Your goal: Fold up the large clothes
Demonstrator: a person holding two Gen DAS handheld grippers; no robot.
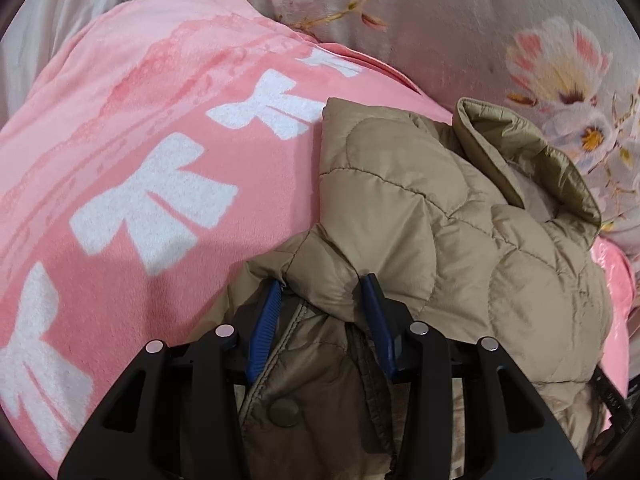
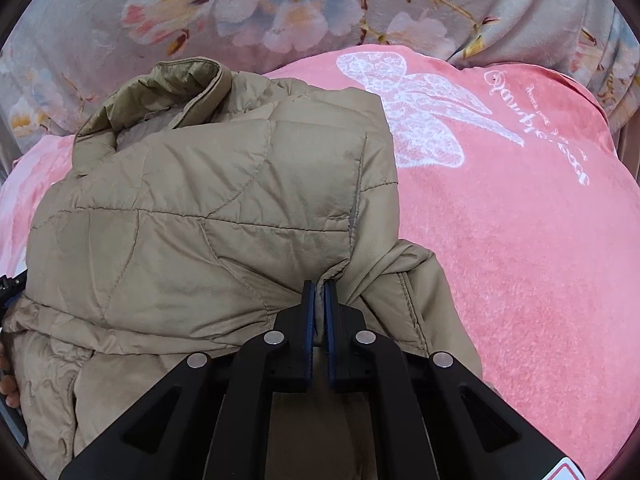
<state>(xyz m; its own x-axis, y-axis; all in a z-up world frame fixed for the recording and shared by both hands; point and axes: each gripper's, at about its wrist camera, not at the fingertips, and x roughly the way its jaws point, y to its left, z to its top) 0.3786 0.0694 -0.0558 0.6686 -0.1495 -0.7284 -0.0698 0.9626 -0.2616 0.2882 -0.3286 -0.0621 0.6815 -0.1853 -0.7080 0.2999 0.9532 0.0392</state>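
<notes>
A tan quilted jacket (image 1: 420, 200) lies bunched on a pink blanket (image 1: 140, 140), its collar (image 1: 520, 148) turned up at the far side. My left gripper (image 1: 322, 292) has a thick puffy fold of the jacket between its blue pads, which press on it from both sides. A snap button (image 1: 284, 412) shows on the flap just below. In the right wrist view the jacket (image 2: 200, 200) fills the left half, and my right gripper (image 2: 319, 292) is shut on a thin pinch of its fabric near a seam.
The pink blanket (image 2: 520, 240) with a white butterfly print spreads to the right of the jacket. Beyond it lies a grey floral sheet (image 2: 280, 12), also seen as the floral sheet (image 1: 460, 20). Part of a person's hand (image 2: 6, 384) shows at the left edge.
</notes>
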